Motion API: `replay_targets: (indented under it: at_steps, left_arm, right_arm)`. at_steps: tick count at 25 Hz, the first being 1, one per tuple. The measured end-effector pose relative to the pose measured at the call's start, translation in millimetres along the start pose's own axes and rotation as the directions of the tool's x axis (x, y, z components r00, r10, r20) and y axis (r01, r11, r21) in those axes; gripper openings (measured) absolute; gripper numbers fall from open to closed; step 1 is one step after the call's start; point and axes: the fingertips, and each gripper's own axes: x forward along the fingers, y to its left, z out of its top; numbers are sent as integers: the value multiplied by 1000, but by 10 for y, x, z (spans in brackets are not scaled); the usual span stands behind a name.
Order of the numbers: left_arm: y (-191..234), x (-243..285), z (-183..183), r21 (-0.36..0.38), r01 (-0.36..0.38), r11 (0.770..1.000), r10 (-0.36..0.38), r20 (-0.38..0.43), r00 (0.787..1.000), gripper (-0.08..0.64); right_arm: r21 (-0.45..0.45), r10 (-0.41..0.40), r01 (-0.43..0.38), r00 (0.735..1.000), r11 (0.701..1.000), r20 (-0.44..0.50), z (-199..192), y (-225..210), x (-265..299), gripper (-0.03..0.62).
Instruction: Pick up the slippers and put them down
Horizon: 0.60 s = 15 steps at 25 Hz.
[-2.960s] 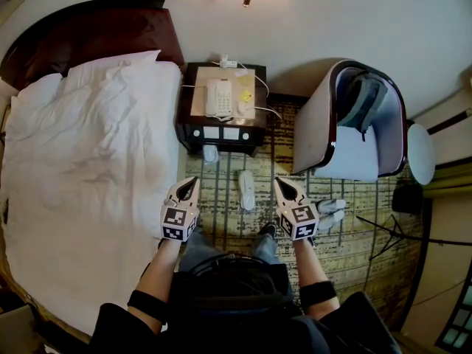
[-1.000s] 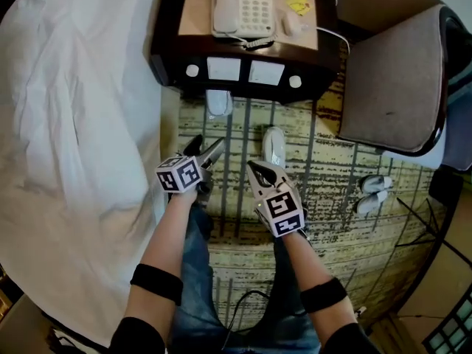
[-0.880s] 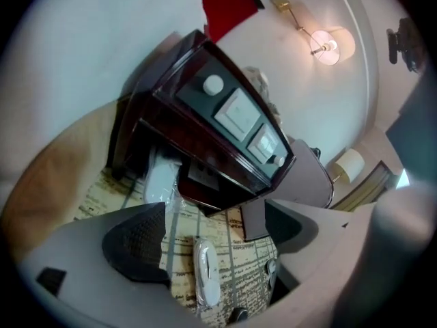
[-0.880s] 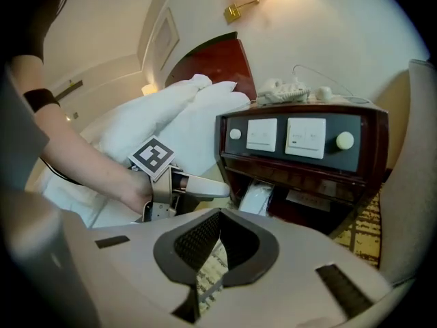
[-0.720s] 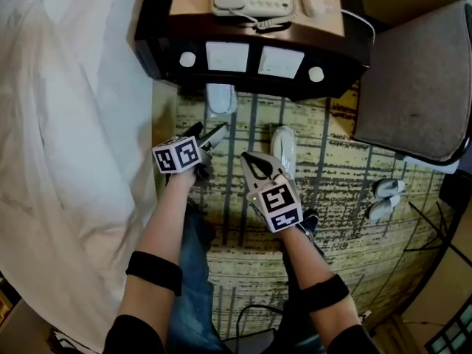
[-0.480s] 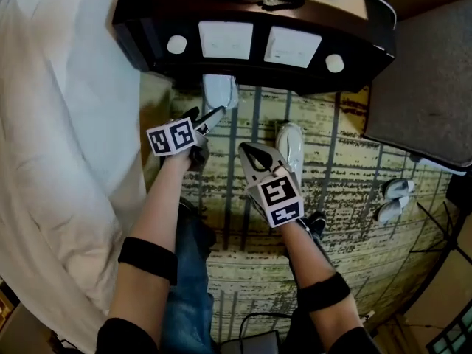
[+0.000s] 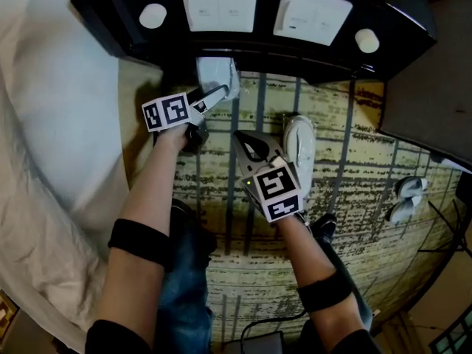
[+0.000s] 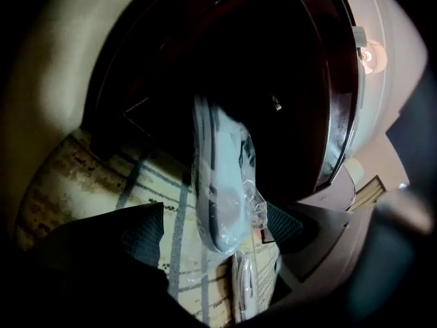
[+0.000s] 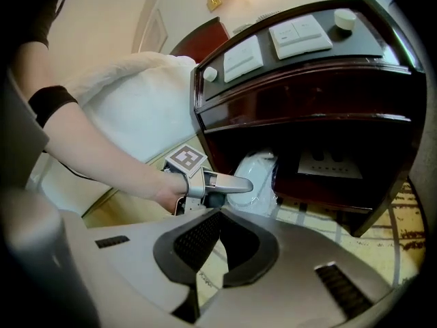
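**A:** Where is the slipper you want?

**B:** The plastic-wrapped slipper (image 8: pixel 220 183) lies on the carpet (image 7: pixel 354 168) at the front left corner of the nightstand (image 7: pixel 258 46). Its far end is tucked under the nightstand's front edge and its near end pokes out toward me.

**A:** And your left gripper?

**B:** My left gripper (image 7: pixel 214 98) is down low just in front of that same corner. Its jaws stand wide and have just been opening. The near end of the wrapped slipper sits between my pads, but neither pad presses on it.

**A:** What about the right one?

**B:** My right gripper (image 7: pixel 242 139) hangs in front of the middle of the nightstand. Its jaws are closed together with nothing in them. A loose white slipper (image 7: pixel 299 150) lies on the carpet just beside it, end-on to the nightstand and clear of its front.

**A:** Anything else down there?

**B:** A pair of slippers (image 7: pixel 410 187) lies well off to the nightstand's right. The bed (image 7: pixel 66 124) runs along the nightstand's left.
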Motion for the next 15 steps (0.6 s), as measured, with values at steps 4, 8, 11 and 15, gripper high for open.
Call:
replay_targets:
  at_steps: [4, 8, 11, 15]
  left_arm:
    - [-29, 143, -39, -11, 78, 997, -78, -27, 997, 465]
    - [-39, 190, -37, -31, 118, 993, -119, -13, 993, 426]
    - [-37, 202, -87, -16, 119, 993, -119, -33, 992, 190]
    - [-179, 183, -97, 4, 182, 983, -182, -26, 983, 123]
  right_arm:
    - [-4, -4, 4, 1000, 1000, -7, -114, -80, 30, 0]
    - [9, -16, 17, 1000, 1000, -14, -215, -163, 29, 0]
    - [12, -17, 17, 1000, 1000, -16, -250, -178, 13, 0]
    - [14, -12, 12, 1000, 1000, -22, -286, -169, -16, 0]
